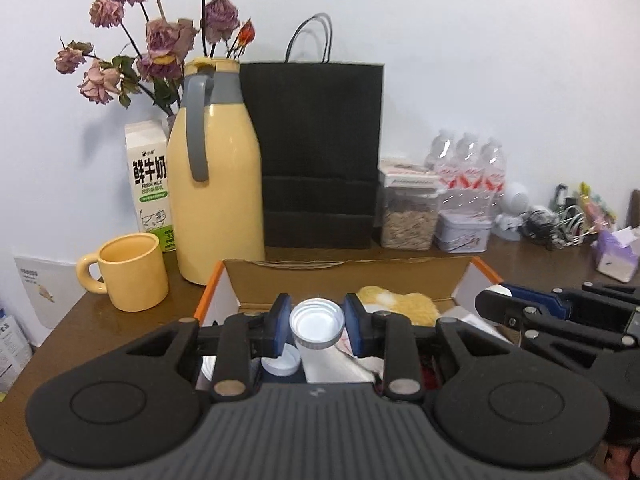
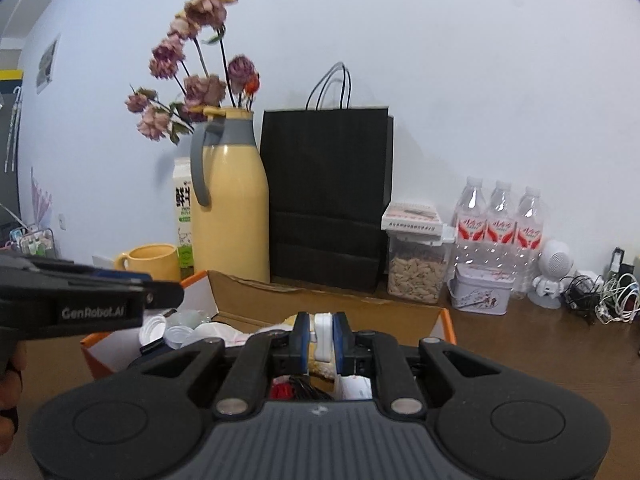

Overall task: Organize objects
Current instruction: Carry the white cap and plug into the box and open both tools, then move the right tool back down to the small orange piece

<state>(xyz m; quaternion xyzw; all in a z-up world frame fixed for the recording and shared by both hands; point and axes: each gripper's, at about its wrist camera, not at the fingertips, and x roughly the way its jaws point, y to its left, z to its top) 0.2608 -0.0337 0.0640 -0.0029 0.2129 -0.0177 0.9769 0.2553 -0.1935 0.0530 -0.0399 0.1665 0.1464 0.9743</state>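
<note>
So we've got the left gripper clamped on a white bottle, the right gripper pinching a small white piece (identity unclear), both over the cardboard box; we keep grips firm and carry level.

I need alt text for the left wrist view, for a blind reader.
The left gripper holds a white bottle with a ribbed cap above an open cardboard box. Behind stand a yellow jug, a yellow mug and a black bag.

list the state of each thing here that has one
left gripper: shut on a small white container, open end facing the camera
right gripper: shut on a small white object
cardboard box: flaps open, clutter inside
yellow mug: upright
thermos: upright, lid on
black paper bag: standing
</note>
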